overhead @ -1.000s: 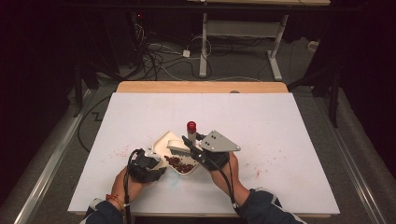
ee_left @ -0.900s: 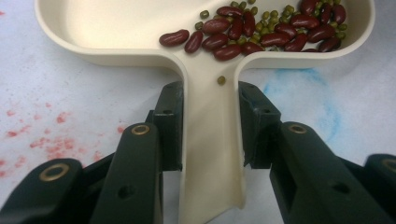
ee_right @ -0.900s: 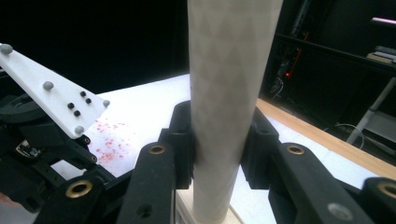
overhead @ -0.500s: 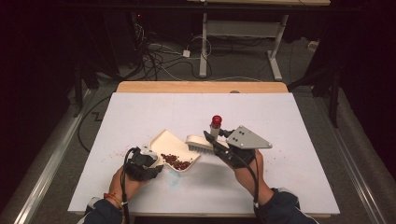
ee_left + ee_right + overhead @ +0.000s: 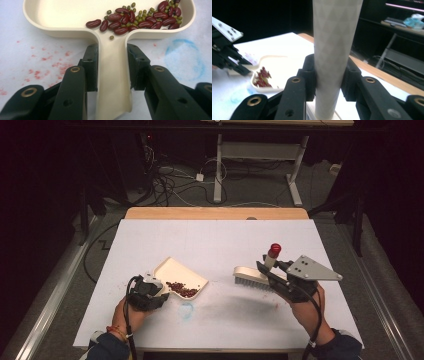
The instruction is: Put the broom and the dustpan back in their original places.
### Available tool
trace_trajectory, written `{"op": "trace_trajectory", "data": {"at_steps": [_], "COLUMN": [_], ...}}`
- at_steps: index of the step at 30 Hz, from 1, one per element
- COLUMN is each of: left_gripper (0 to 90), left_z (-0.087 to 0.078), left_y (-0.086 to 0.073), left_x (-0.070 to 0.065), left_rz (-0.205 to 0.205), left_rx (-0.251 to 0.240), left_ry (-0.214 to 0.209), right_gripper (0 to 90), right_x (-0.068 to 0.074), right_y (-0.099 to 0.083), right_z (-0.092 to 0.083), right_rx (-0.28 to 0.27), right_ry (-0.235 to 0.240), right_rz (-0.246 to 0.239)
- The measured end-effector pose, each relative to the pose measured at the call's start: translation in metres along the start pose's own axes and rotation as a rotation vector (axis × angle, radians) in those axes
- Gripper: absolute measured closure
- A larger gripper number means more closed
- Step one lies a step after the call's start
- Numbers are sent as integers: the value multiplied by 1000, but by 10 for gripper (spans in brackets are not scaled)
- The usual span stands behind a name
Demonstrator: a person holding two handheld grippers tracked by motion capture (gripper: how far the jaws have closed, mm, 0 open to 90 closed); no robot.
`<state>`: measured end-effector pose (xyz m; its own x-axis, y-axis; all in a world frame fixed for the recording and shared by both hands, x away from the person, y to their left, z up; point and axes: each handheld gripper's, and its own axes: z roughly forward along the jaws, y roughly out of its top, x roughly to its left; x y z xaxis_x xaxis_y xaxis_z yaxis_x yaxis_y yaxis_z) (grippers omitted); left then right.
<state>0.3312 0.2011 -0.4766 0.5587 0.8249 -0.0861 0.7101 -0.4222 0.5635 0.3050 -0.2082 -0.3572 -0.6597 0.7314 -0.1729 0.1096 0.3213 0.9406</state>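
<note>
Near the front-left corner of the worktop (image 5: 215,237), the left gripper (image 5: 146,292) is seen with its jaws clamped on the handle of a cream dustpan (image 5: 180,275), whose tray points toward the middle. Red beans (image 5: 140,17) and smaller green beans (image 5: 140,19) are heaped at the tray's inner wall beside the handle. Red speckles (image 5: 47,62) are scattered on the white surface to one side of the handle, and a faint blue ring (image 5: 185,58) is marked on the other. Well apart, toward the front-right, the right gripper (image 5: 275,270) is closed on the pale handle of a brush (image 5: 252,276), which is topped by a red cap (image 5: 274,249). Cables (image 5: 170,185) and desk legs (image 5: 218,165) are seen on the dark floor beyond the far edge.
</note>
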Motion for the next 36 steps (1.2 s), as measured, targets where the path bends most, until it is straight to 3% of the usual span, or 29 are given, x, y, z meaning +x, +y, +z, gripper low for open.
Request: {"op": "trace_trajectory", "data": {"at_steps": [10,16,22,26,32,35,36], "left_gripper": [633,632,633,632,629,609,564], "left_z": [-1,1,4,7,14,17,17], "left_y": [-1,-2,-1,2,9,11,12], "left_x": [8,13,19,24,26,24,23], "left_rz": [-37,-61,-94,-121,-168,-221,-236], "left_rx": [-9,-15,-21,-27,-46,-60,-62], "left_ry": [33,48,71,95,131,131,123], "right_gripper": [702,702,701,700,699,698,697], "right_x": [-30,-42,-54,-59,-64,-68,-70], "right_y": [-20,-23,-31,-35,-40,-38,-37], "right_z": [-33,-59,-76,-74,-54,-41,-37], "right_rx": [81,133,182,212,252,259,262], "right_ry": [6,33,79,116,147,158,158], "right_rz": [34,-6,27,41,39,36,27]}}
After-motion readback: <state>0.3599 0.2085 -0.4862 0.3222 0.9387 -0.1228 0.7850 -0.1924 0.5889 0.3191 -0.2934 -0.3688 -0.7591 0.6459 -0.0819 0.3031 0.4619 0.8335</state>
